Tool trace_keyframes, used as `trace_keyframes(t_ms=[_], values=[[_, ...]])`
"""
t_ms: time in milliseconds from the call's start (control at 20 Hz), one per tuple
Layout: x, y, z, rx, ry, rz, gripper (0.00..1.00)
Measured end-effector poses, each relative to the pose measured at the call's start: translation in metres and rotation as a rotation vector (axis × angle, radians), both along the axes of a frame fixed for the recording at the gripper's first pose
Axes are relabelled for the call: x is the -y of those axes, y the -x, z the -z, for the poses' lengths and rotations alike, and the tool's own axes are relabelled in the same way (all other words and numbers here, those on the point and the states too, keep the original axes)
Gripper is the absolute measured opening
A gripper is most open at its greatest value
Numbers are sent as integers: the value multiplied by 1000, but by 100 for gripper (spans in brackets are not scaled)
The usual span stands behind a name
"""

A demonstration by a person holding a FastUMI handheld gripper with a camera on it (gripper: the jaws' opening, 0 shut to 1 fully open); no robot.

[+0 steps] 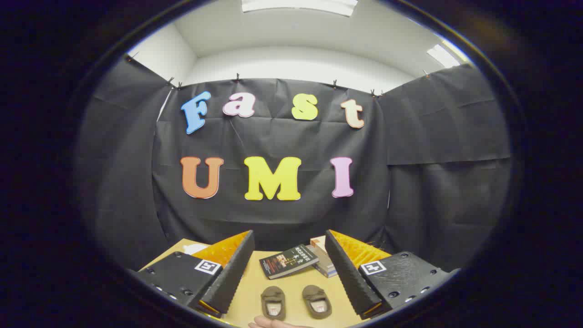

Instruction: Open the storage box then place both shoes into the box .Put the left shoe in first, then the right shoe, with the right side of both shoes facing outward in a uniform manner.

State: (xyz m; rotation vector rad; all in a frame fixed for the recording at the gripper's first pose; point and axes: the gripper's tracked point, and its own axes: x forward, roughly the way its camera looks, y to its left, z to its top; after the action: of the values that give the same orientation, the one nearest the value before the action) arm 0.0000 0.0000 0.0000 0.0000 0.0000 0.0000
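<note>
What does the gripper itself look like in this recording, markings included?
The gripper has two wedge-shaped fingers with ribbed inner faces, spread open. Each sits on a black textured block with screw holes, carrying a square black-and-white marker. A bare hand shows just beneath the fingers; no sleeve is in sight.

two shoes [295, 303] lie side by side on the table [255, 291] at lower centre between the spread fingers [227, 273]; books [298, 260] sit behind them.

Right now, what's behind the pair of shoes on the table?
Behind the shoes, a dark book lies flat, beside stacked books partly hidden by one of the open gripper's fingers.
</note>
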Motion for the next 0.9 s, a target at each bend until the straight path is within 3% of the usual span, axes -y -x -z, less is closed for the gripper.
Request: trace_keyframes(t_ms=[900], values=[[47, -13, 30, -97, 30, -46, 95]])
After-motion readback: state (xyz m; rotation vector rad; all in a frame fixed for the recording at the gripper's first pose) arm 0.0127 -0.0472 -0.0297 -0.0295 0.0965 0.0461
